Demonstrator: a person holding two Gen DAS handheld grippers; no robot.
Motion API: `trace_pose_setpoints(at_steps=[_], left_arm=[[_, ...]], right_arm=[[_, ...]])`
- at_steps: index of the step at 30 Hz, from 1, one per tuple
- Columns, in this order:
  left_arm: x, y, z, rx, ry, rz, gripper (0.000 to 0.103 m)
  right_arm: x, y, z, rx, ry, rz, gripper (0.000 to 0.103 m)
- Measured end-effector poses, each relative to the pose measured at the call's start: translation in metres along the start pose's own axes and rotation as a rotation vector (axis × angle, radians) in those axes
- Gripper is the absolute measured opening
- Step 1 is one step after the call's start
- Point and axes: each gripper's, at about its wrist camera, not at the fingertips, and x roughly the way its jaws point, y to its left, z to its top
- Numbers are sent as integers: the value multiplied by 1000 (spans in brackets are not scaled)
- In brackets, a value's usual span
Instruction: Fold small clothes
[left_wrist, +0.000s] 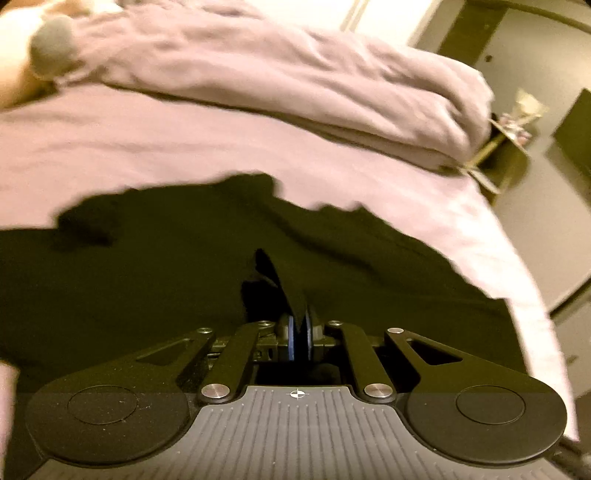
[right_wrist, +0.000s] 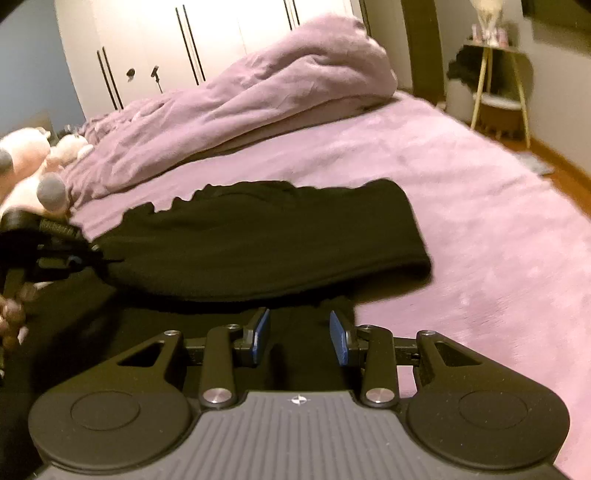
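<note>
A black garment (right_wrist: 266, 240) lies on the pink bed sheet (right_wrist: 461, 229), its far part folded over into a thick band. In the left wrist view the same black garment (left_wrist: 166, 266) fills the middle. My left gripper (left_wrist: 301, 332) is shut on a pinched fold of the black cloth, which rises between the blue pads. It also shows in the right wrist view (right_wrist: 79, 258) at the left edge, holding the garment's left end. My right gripper (right_wrist: 299, 332) is open, low over the near edge of the garment, with black cloth between its fingers (right_wrist: 262, 326).
A bunched pink duvet (right_wrist: 258, 96) lies across the far side of the bed. Plush toys (right_wrist: 33, 166) sit at the far left. White wardrobe doors (right_wrist: 166, 48) stand behind. A small gold-legged side table (right_wrist: 495, 85) stands on the floor at the right.
</note>
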Motion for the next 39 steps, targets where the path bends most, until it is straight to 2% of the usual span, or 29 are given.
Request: trace_pose_setpoints(at_steps=[4,6,9,11,13,15,18,22,24,27,31,35,37,39], left_arm=[[-3,38,1,-79,7,46,8],[-3,52,-1,-118,19,23,8],[-1,60,-6,-140,25,-16,9],[0,60,-5,-164,24,-47,15],[4,60,-4,-197,35,-80,16],[6,55,0,-191,31,-82,9],[1,49,10,-160,-1,-81,7],[-16,52,23,-188,-63,-89,7],[-27,56,30,-194,-105,-74,7],[-40,66,41,-200,-153,-53,7],[-44,78,49,-204,-164,-6,7],[-44,85,54,-205,-161,13,7],[-44,88,54,-206,-159,8,7],[-41,90,53,-202,-142,-2,7]], right_arm=[[9,-13,5,168,15,141,35],[18,-21,6,263,31,190,35],[27,-30,5,372,36,216,35],[30,-35,6,436,30,230,35],[33,-42,5,507,23,256,35],[34,-46,5,556,17,270,35],[38,-54,4,629,17,293,35],[46,-54,5,692,14,290,35],[50,-51,7,690,17,269,35],[58,-48,8,711,25,284,35],[66,-48,8,765,8,272,35],[74,-41,11,755,21,237,34],[76,-37,15,733,10,211,30],[79,-35,18,702,10,168,9]])
